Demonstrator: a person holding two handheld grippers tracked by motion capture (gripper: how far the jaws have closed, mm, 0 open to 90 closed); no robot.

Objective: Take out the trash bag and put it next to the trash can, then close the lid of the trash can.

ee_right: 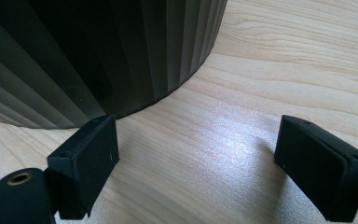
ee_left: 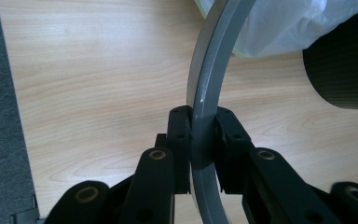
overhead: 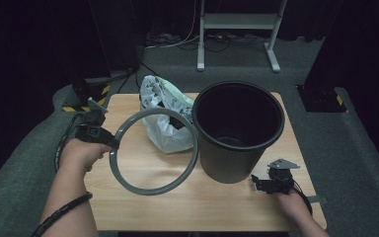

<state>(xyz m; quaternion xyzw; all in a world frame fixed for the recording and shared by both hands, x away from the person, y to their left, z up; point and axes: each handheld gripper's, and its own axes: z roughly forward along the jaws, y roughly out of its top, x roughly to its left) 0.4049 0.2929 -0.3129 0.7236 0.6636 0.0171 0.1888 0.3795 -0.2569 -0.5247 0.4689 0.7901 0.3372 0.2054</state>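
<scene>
A person works at a wooden table [overhead: 143, 207] with a two-jaw gripper in each hand. The left gripper [overhead: 112, 143], near the table's left edge, pinches the rim of a grey plastic ring [overhead: 154, 151]; in the left gripper view its pads [ee_left: 181, 135] press on both faces of the band [ee_left: 205, 88]. The ring is held off the tabletop and tilted, its open circle facing roughly upward, its far edge lying in front of a crumpled white plastic bag [overhead: 165, 116] near the back edge. The ring extends rightward from the fingers toward a black ribbed bin [overhead: 237, 133] that stands upright and open in the right half of the table. The ring's right edge is just beside the bin's wall, lower than its mouth, so it probably must go up and to the right. The right gripper [overhead: 257, 181] sits low by the bin's base near the right front corner, jaws spread wide and holding nothing, with the bin's wall [ee_right: 98, 51] just ahead.
</scene>
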